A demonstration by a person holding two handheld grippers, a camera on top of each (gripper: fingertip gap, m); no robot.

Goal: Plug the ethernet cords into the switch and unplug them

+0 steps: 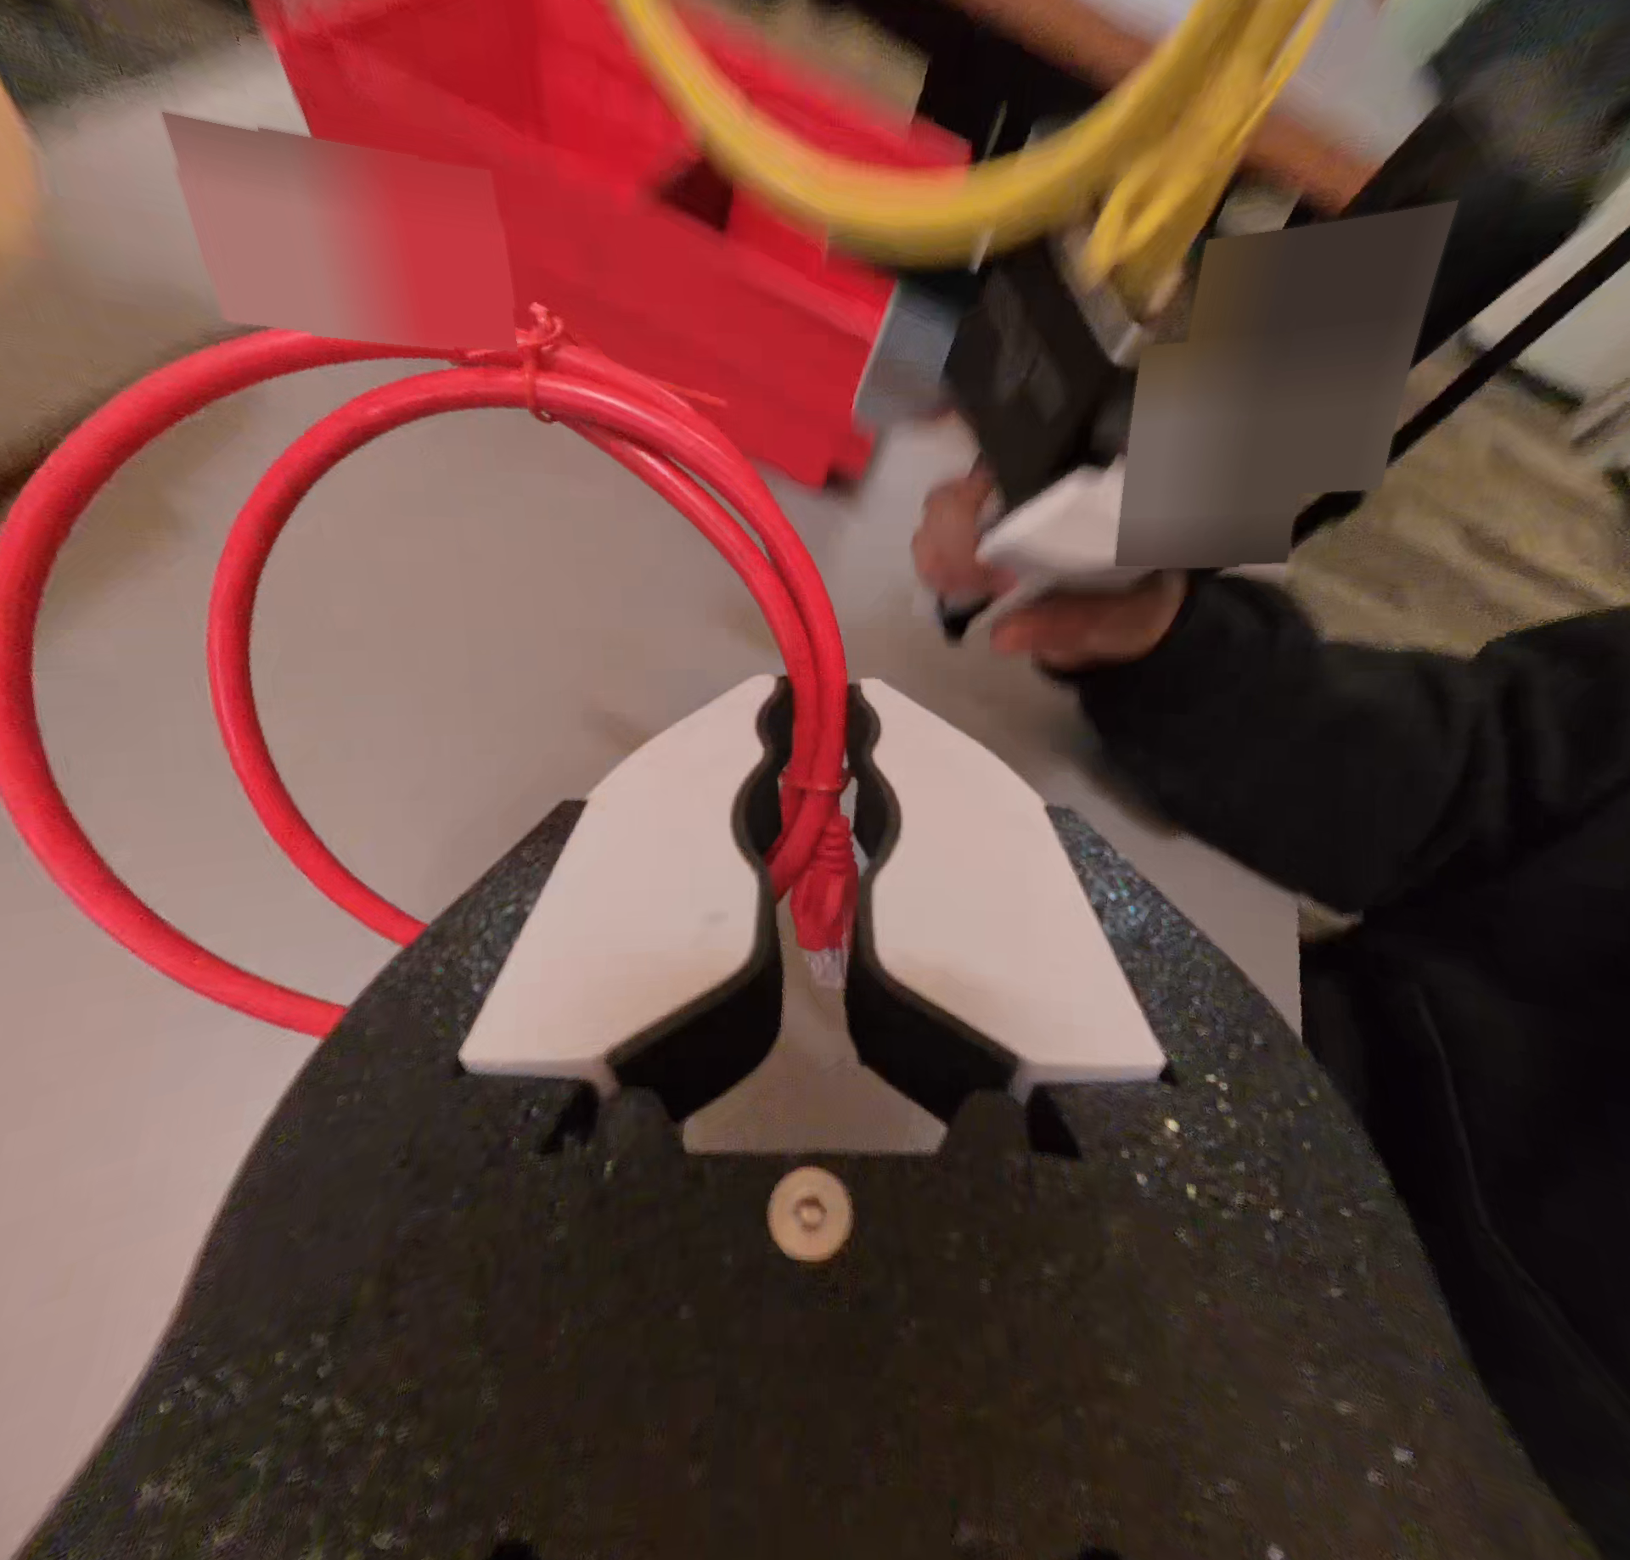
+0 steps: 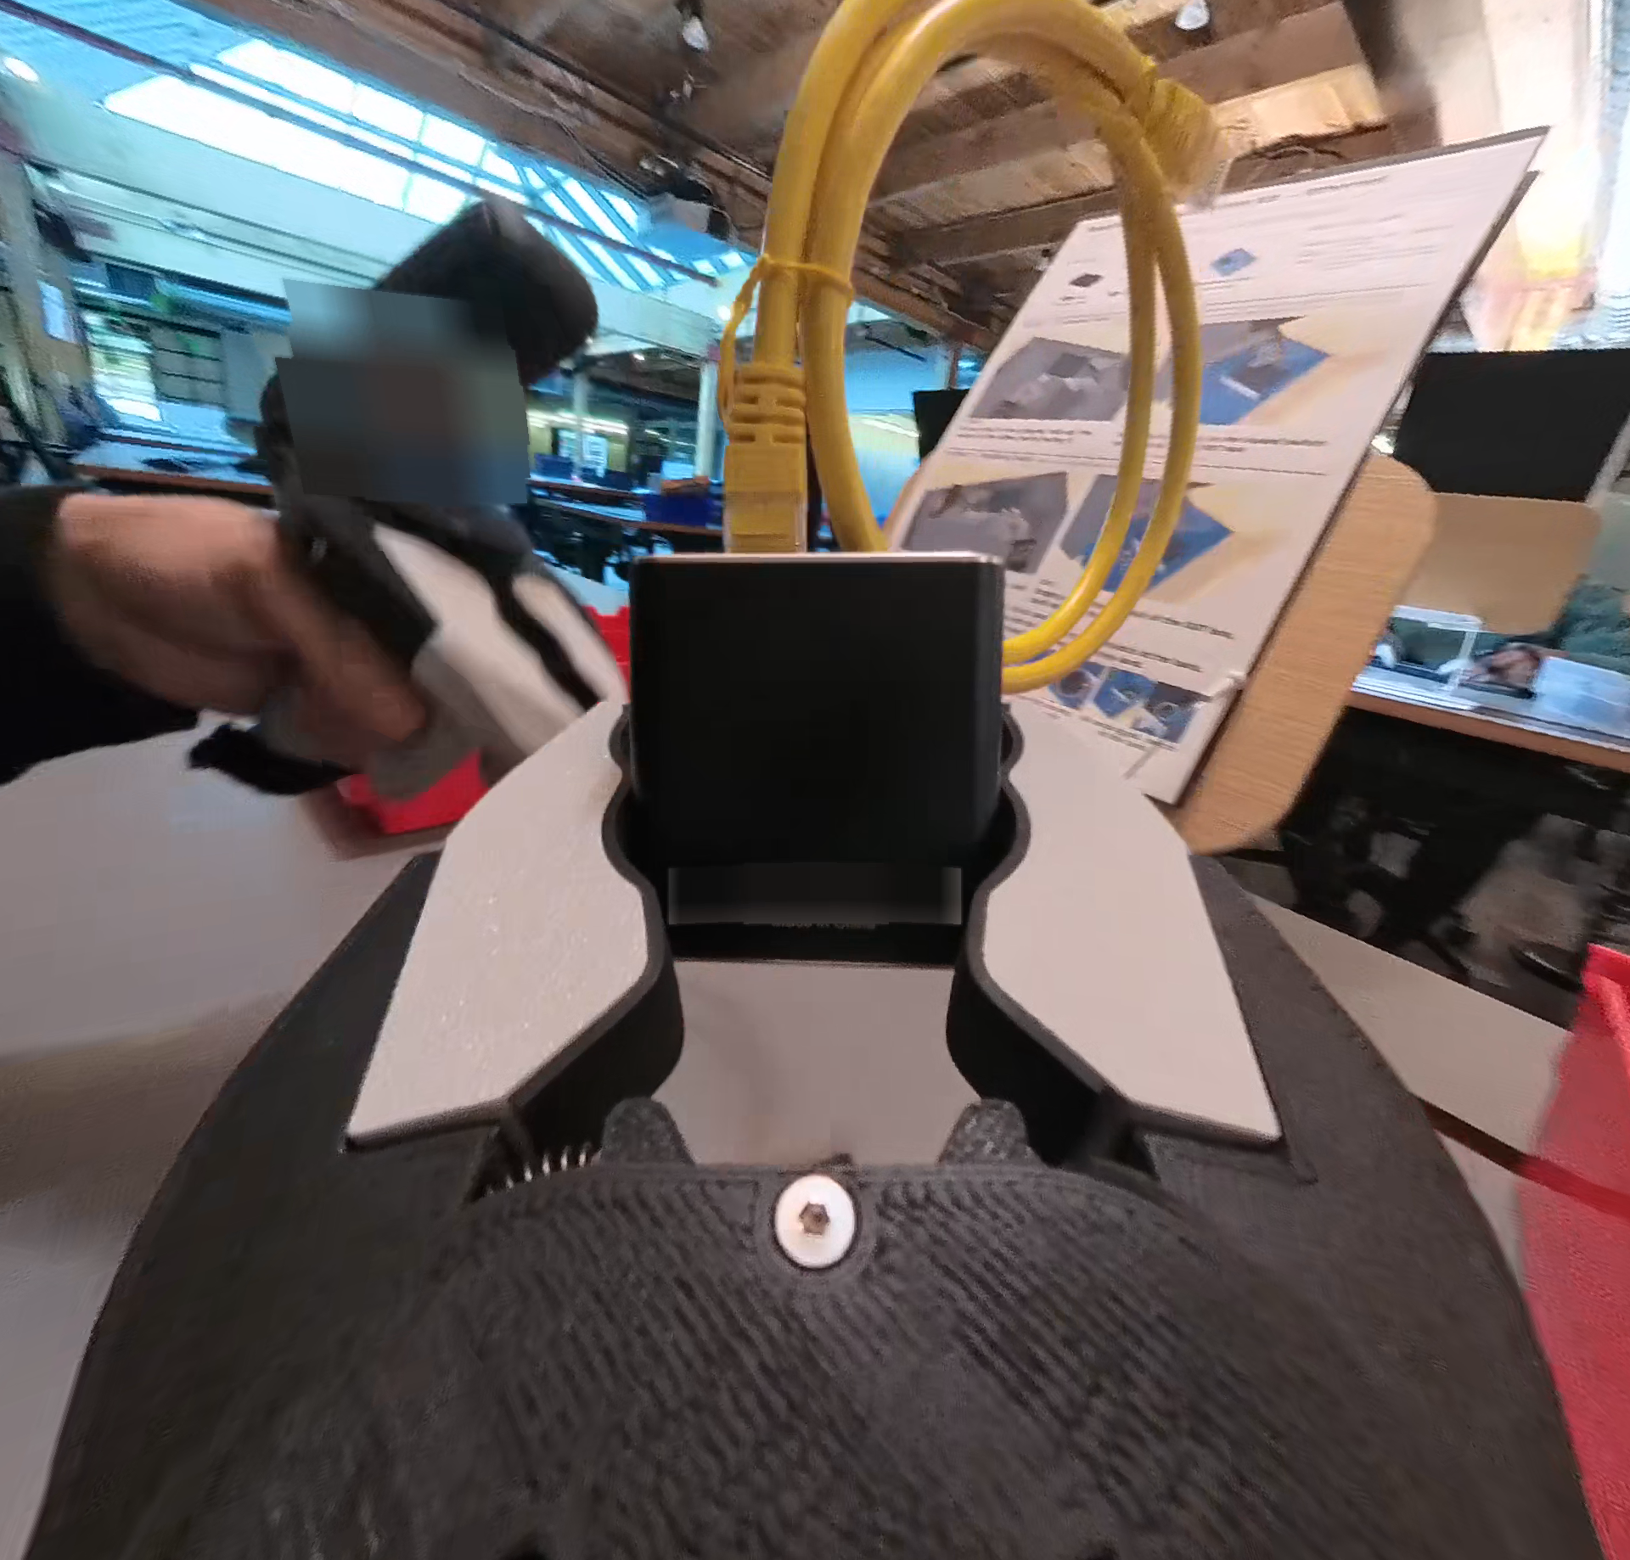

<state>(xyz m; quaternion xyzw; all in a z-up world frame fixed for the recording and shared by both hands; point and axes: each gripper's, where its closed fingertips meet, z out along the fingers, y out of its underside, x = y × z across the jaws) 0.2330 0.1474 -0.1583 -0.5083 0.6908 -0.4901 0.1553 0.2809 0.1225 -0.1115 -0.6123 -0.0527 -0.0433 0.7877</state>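
Big open workshop behind, pale bench (image 1: pixel 441 601) underneath. Right gripper (image 2: pixel 816 777) has its fingers clamped on the black switch (image 2: pixel 816 689), yellow cord (image 2: pixel 997 301) plugged into its top. Left gripper (image 1: pixel 816 777) pinches the coiled red cord (image 1: pixel 265 495), plug (image 1: pixel 825 900) facing back at the camera, so I'd guess it needs regripping or it'll slip or miss the port. Ports aren't visible, and the red box (image 1: pixel 617 221) is all blur.
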